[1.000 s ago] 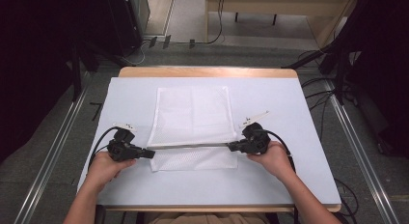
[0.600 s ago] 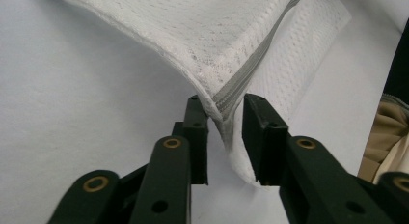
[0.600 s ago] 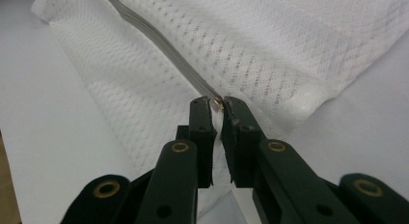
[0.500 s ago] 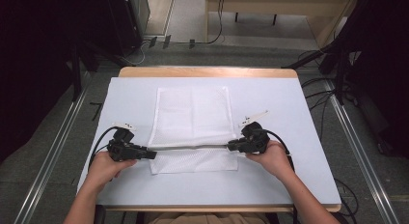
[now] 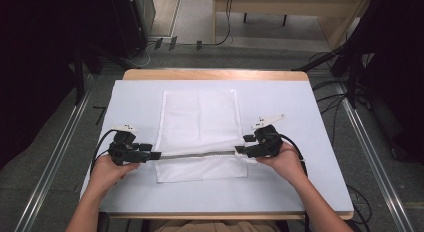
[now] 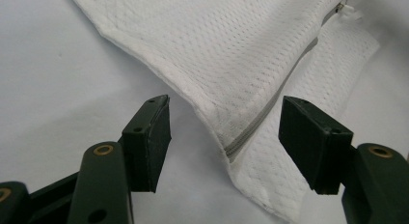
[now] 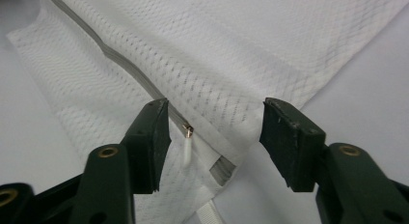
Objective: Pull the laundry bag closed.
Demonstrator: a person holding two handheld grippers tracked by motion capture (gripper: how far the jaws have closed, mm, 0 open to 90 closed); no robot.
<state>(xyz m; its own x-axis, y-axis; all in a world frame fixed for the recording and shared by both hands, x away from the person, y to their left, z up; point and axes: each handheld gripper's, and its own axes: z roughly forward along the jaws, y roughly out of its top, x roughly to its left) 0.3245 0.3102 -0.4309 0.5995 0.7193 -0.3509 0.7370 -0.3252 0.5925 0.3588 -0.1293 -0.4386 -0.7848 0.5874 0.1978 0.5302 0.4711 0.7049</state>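
Mesh bag (image 6: 241,50) cut off by the top edge in both gripper views; far zipper end (image 6: 340,7) blurred. Elbows cropped below the bench (image 5: 300,107) in the high view.

Mesh bag (image 5: 199,134) lies mid-table (image 5: 305,104), apparently flat, between both tongs

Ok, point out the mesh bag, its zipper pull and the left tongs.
mesh bag (image 5: 199,117), high view, middle of the upper panel.
zipper pull (image 7: 187,144), right gripper view, white tab below the metal slider.
left tongs (image 6: 224,134), left gripper view, midway between the open tips.
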